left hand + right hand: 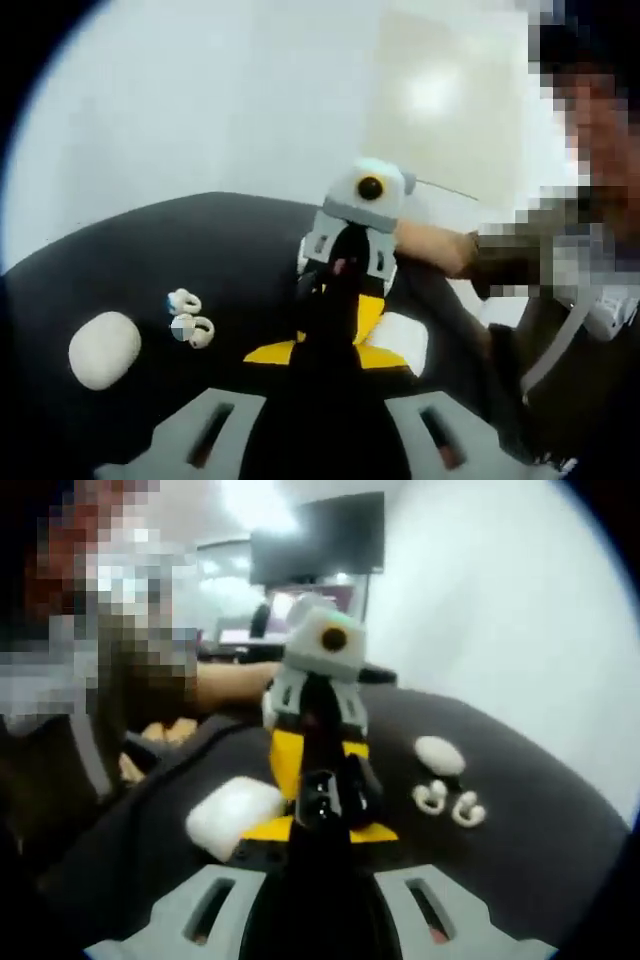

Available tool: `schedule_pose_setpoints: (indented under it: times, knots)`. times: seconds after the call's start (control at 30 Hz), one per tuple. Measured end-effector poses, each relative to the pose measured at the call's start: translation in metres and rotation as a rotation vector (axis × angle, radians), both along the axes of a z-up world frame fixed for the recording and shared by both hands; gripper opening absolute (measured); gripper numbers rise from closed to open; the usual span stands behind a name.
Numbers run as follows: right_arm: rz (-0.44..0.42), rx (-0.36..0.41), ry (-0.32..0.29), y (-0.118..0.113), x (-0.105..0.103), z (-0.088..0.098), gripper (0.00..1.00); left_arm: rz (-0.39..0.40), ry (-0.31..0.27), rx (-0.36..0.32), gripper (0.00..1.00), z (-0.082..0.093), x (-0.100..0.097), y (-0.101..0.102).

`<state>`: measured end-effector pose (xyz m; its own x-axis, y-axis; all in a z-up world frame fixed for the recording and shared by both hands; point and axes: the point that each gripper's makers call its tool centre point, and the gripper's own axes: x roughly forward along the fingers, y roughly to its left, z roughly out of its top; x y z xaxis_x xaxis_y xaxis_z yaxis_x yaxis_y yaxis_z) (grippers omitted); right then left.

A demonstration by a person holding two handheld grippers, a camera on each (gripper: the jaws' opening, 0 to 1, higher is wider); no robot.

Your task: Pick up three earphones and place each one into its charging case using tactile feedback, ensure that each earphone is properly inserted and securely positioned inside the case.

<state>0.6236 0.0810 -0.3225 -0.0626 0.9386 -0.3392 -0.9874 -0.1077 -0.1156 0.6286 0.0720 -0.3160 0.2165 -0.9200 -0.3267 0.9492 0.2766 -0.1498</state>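
Two white earphones [190,316] [450,802] lie loose on the black table [200,240]. Near them rests a white oval case [104,348] [439,754]. A second white case [235,816] [408,340] lies beside the yellow-and-black fingers. The two grippers face each other tip to tip over the table's middle. My right gripper [322,802] has its jaws together, with a small glossy black piece [322,792] at the tips. My left gripper [335,300] also has its jaws together, and what sits between them is hidden. Both stand well away from the loose earphones.
A person sits at the table behind the grippers, with a bare forearm [435,245] [225,685] reaching in. A white wall [200,100] lies beyond the table edge. A dark monitor [318,535] hangs at the back of the room.
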Motion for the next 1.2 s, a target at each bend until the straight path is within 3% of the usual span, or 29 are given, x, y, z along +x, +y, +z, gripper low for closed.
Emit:
schedule_pose_setpoints:
  times: [0.1,0.2,0.4,0.53,0.63,0.73,0.83,0.9,1.1,1.13,1.2]
  knots:
    - [-0.02,-0.007,0.015,0.006,0.001,-0.001,0.19,0.006,-0.01,-0.024,0.2,0.004,0.002,0.002]
    - [-0.029,-0.007,0.013,0.011,-0.001,-0.002,0.19,0.009,-0.019,0.009,0.16,0.001,0.001,0.006]
    - [-0.05,-0.007,0.04,0.0,0.0,-0.001,0.25,-0.002,-0.007,0.031,0.14,0.002,-0.006,0.011]
    - [-0.078,0.065,0.075,-0.019,0.006,0.016,0.26,-0.012,-0.012,0.047,0.14,0.002,-0.013,0.02]
    - [-0.12,0.114,0.125,-0.027,0.012,0.027,0.19,-0.001,-0.01,0.013,0.14,0.001,-0.012,0.022]
    - [-0.11,0.098,0.103,-0.023,0.01,0.022,0.16,-0.002,-0.046,0.021,0.14,0.003,-0.009,0.021]
    - [-0.069,0.026,0.055,-0.012,0.003,0.007,0.17,0.0,-0.045,0.009,0.15,0.003,-0.009,0.018]
    - [-0.054,0.012,-0.005,-0.008,0.003,0.005,0.16,0.003,-0.062,0.026,0.15,0.002,-0.008,0.02]
    - [-0.034,0.001,-0.016,-0.005,-0.001,0.002,0.12,-0.024,-0.101,0.052,0.15,-0.001,-0.011,0.016]
    - [-0.03,0.003,-0.017,-0.007,-0.001,0.004,0.12,-0.026,-0.084,0.05,0.15,0.0,-0.011,0.017]
    - [-0.116,0.058,0.061,-0.012,0.014,0.017,0.12,-0.007,-0.065,0.047,0.15,0.001,-0.008,0.02]
